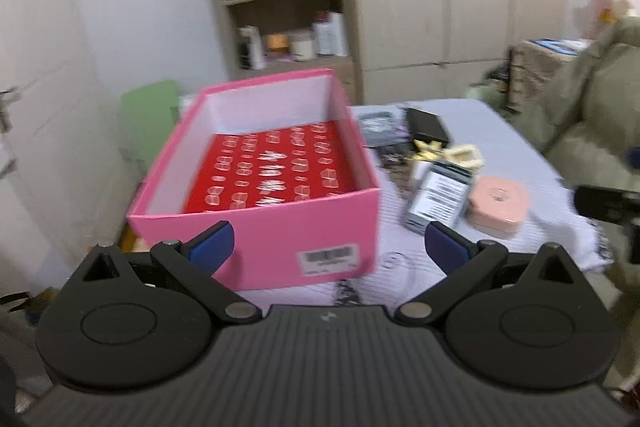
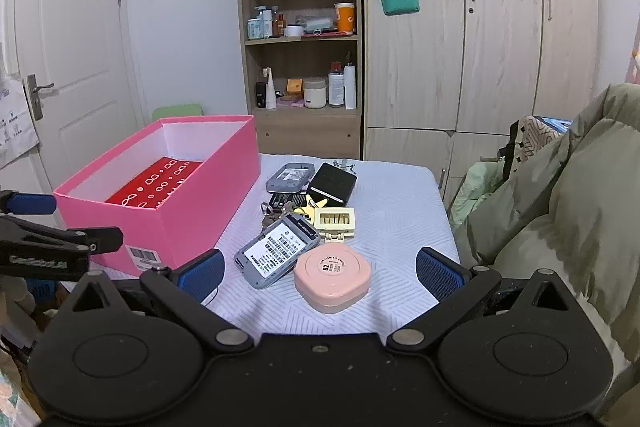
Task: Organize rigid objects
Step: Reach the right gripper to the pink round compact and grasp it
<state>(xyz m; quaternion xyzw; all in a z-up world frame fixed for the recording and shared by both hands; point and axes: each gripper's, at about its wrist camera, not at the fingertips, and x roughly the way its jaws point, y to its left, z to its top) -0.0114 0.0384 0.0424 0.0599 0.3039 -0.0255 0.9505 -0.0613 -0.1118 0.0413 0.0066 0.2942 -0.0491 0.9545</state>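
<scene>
A pink box (image 1: 256, 239) (image 2: 192, 203) with a red patterned bottom stands open on the left of the white table (image 2: 400, 219). Right of it lies a pile: a pink compact case (image 2: 331, 275) (image 1: 498, 205), a grey device with a barcode label (image 2: 276, 251) (image 1: 436, 197), a cream-yellow case (image 2: 335, 219), a black box (image 2: 332, 183), a second grey device (image 2: 290, 174) and keys (image 2: 272, 211). My left gripper (image 1: 326, 249) is open and empty in front of the pink box. My right gripper (image 2: 318, 275) is open and empty, with the pink compact between its fingers' line.
A wooden shelf unit (image 2: 300, 39) with bottles and jars and tall wardrobes (image 2: 480, 47) stand behind the table. A white door (image 2: 72, 47) is at the left. An olive jacket (image 2: 580, 195) lies at the right. My left gripper shows at the left edge of the right wrist view (image 2: 44, 223).
</scene>
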